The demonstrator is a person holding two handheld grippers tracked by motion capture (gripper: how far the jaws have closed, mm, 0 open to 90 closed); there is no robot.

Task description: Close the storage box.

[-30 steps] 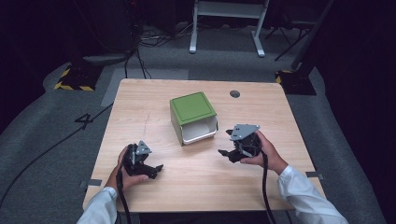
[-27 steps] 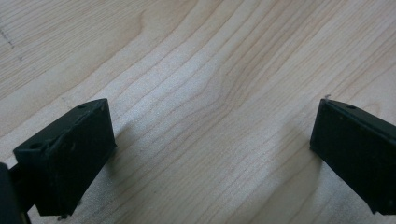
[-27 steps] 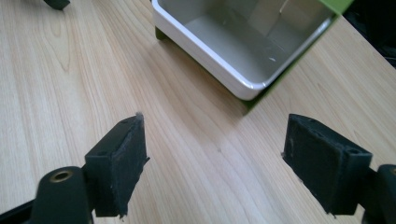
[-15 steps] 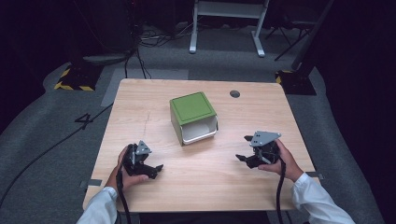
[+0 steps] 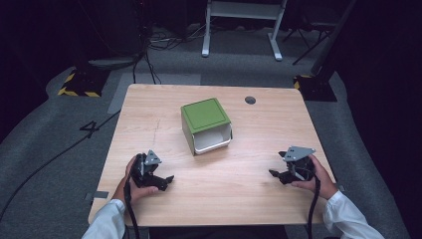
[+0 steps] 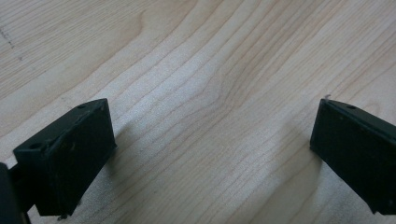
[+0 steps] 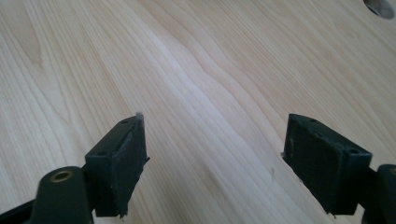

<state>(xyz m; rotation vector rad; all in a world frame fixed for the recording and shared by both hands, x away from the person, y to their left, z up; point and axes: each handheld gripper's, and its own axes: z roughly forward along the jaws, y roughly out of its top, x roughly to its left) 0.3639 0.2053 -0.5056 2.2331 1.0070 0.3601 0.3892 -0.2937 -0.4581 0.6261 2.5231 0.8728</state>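
Both claws rest low on the wooden table [image 5: 149, 109], released: the left gripper [image 5: 161, 180] and right gripper [image 5: 278, 175] (jaws spread, nothing between). Beyond and between them sits a green-topped box [image 5: 205, 124].

My arms run off the bottom edge of the high view, so I see only my white sleeves [image 5: 107, 224]. Inside the box [image 5: 206, 125] I see a white part, but its lid hides the rest. In the left gripper view my right-hand jaw is cut off by the side. A dark hole [image 7: 380, 7] is cut off at the top corner of the right gripper view.
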